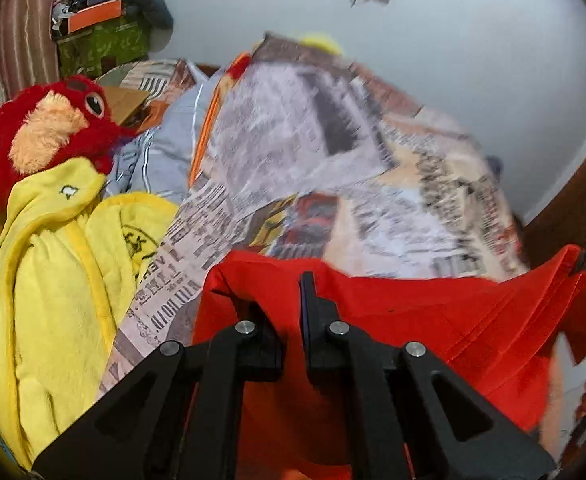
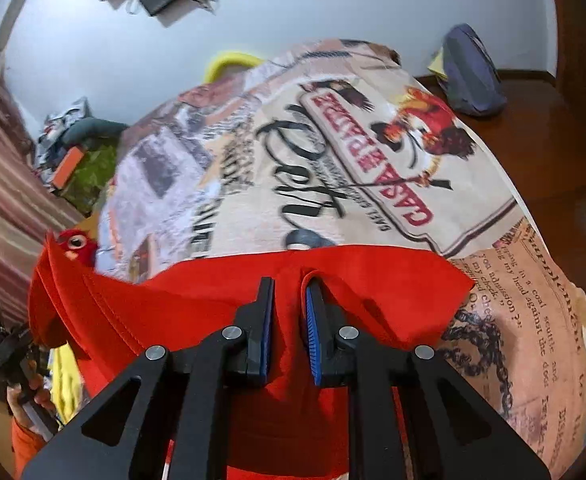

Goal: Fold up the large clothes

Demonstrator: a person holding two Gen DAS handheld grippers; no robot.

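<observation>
While both cameras are a bit motion-blurred, the layout reads fine. Far left in the left wrist view there's a red plush toy point(image 1: 53, 120) with a peach-coloured face, sitting on top of a fuzzy yellow garment point(image 1: 53, 280) that has a small dark emblem on it I can't read. Behind those sits a stack of boxes point(image 1: 101, 32), one with an orange side, any print too small to make out. A grey-blue striped cloth point(image 1: 165, 152) lies just right of the plush.

Moving right, the bed point(image 1: 333, 140) is covered in a newspaper-print spread. In the left view the print is mostly smeared blocks of letters. In the right wrist view it's clearer: a red banner reading "CASA ESPAÑOLA"-ish, though honestly I only trust "CASA", beside a rooster picture point(image 2: 425, 128), plus big black script lettering and small column text lower right.

The red garment point(image 1: 413, 312) is stretched across the near edge of the bed between the two tools. The left gripper point(image 1: 281, 300) has its fingers closed on a bunched fold of that red fabric. The right gripper point(image 2: 289, 304) has blue-padded fingers point(image 2: 311, 320) pinching a fold of the same red cloth, with only the fabric between them.

Far right, a dark blue bag point(image 2: 473, 76) sits on a brown wooden counter point(image 2: 541, 128).
</observation>
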